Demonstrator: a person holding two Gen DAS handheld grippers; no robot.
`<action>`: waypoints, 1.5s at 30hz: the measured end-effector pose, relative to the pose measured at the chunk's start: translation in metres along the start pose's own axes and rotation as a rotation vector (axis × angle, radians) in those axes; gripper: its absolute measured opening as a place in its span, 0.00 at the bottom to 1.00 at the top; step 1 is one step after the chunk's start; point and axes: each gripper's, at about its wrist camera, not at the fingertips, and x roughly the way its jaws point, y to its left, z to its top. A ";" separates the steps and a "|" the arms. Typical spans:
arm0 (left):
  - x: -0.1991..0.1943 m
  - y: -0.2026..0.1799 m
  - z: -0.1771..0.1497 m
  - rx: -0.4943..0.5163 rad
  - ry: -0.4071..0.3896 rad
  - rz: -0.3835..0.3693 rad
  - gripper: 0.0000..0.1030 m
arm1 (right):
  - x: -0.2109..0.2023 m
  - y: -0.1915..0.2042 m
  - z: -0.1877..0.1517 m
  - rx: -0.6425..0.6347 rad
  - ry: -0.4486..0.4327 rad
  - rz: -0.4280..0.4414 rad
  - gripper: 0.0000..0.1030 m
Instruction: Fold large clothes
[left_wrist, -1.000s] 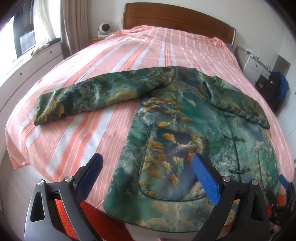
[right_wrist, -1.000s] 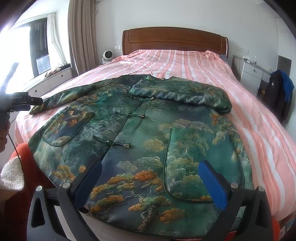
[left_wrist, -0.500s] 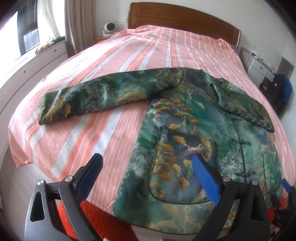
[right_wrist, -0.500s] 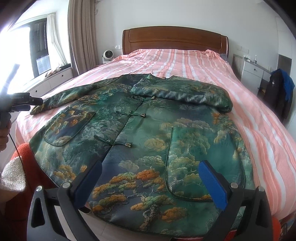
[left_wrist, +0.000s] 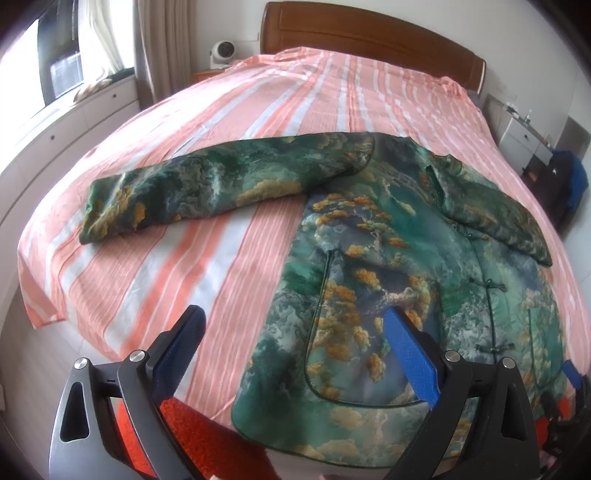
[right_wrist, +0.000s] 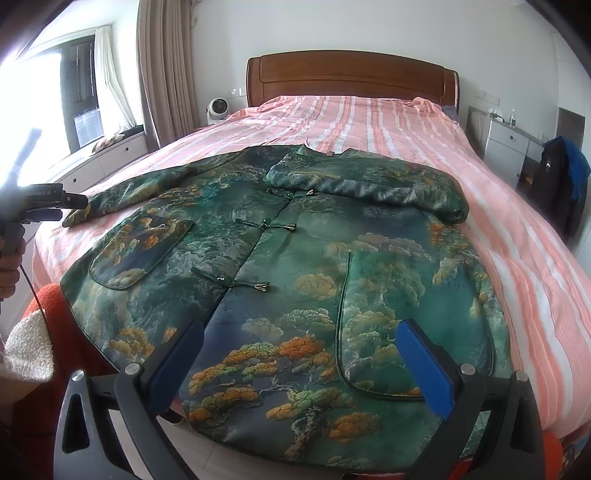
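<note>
Hovering wide open and empty at the foot of the bed, the left gripper (left_wrist: 291, 354) and right gripper (right_wrist: 299, 365) hang over the hem of the green brocade jacket (right_wrist: 280, 266). It lies front-up on the striped bedspread (left_wrist: 177, 266). Farther up, one sleeve (right_wrist: 365, 181) is already folded across the chest; the other sleeve (left_wrist: 207, 192) is flung out sideways, probably next, with the body folds to follow.

We see a bedroom with white walls (right_wrist: 332, 26). A bed (right_wrist: 369, 118) with a pink-and-white striped sheet stands against a brown wooden headboard (right_wrist: 351, 77). On the left, daylight comes through a window (right_wrist: 81, 99) with beige curtains (right_wrist: 166, 74). A white fan (right_wrist: 217, 110) stands beside the headboard, and white drawers (right_wrist: 509, 147) on the right.
</note>
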 end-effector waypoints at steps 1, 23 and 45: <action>0.001 0.000 -0.001 0.001 0.001 0.001 0.95 | 0.000 0.000 0.000 0.001 0.000 0.001 0.99; 0.002 0.015 -0.002 -0.031 0.010 0.018 0.95 | -0.001 0.011 -0.001 -0.019 0.007 0.022 0.99; 0.109 0.247 0.041 -0.731 0.104 -0.204 0.98 | 0.001 0.014 0.002 -0.005 0.031 0.028 0.99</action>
